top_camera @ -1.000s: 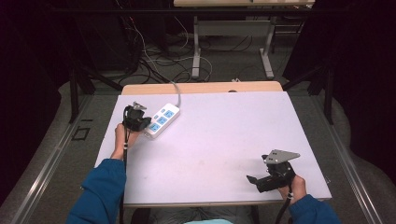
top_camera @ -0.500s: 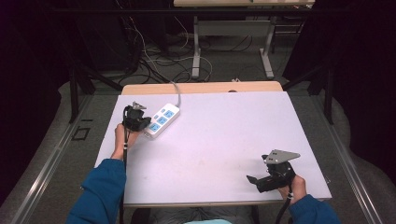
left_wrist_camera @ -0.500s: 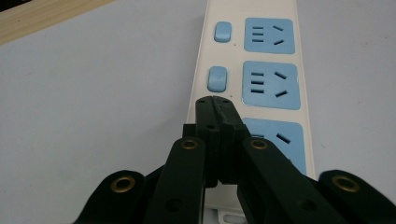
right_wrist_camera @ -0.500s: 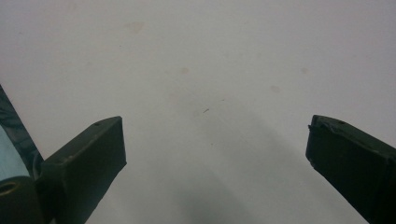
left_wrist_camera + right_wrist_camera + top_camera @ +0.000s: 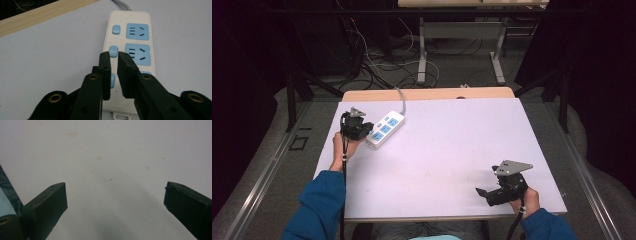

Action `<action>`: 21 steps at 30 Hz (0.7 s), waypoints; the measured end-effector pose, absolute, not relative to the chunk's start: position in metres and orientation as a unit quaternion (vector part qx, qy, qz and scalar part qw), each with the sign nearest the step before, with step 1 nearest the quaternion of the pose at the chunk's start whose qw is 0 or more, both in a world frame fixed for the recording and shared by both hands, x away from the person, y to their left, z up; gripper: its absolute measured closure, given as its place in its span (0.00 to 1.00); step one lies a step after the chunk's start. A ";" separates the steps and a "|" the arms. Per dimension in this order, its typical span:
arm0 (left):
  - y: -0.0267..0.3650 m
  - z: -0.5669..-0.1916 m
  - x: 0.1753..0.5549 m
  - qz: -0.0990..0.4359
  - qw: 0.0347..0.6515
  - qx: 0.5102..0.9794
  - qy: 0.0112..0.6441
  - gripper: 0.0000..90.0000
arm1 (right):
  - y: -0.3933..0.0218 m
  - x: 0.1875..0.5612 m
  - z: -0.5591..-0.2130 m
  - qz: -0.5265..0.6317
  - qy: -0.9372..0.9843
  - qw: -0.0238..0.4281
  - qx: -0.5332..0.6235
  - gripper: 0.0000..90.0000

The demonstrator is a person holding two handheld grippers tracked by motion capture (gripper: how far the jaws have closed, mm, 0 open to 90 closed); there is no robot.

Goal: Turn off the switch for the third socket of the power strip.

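A white power strip (image 5: 386,129) with blue sockets lies at the table's far left, its grey cord (image 5: 401,97) running off the back edge. My left gripper (image 5: 368,129) sits at the strip's near end, held by a hand in a blue sleeve. In the left gripper view its jaws (image 5: 113,56) are shut to a narrow slit with nothing between them, tips right at the middle blue switch (image 5: 113,50) of the power strip (image 5: 132,17). My right gripper (image 5: 484,196) rests near the front right corner, and in its own view the jaws (image 5: 115,195) stand wide open over bare table.
The white table top (image 5: 452,140) has a wooden strip (image 5: 427,94) along its back edge. Behind the table, loose cables (image 5: 377,65) lie on the floor beside the metal legs (image 5: 422,55) of another table.
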State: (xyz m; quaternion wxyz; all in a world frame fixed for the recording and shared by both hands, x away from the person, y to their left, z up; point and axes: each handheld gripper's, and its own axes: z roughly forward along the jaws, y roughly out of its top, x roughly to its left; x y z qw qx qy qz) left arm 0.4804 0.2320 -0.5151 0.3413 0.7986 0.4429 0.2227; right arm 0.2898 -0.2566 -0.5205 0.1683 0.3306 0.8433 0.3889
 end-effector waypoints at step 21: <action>0.240 -0.507 0.469 0.237 0.343 0.781 0.465 0.00 | -0.257 0.289 -0.520 0.389 0.842 0.168 0.333 0.05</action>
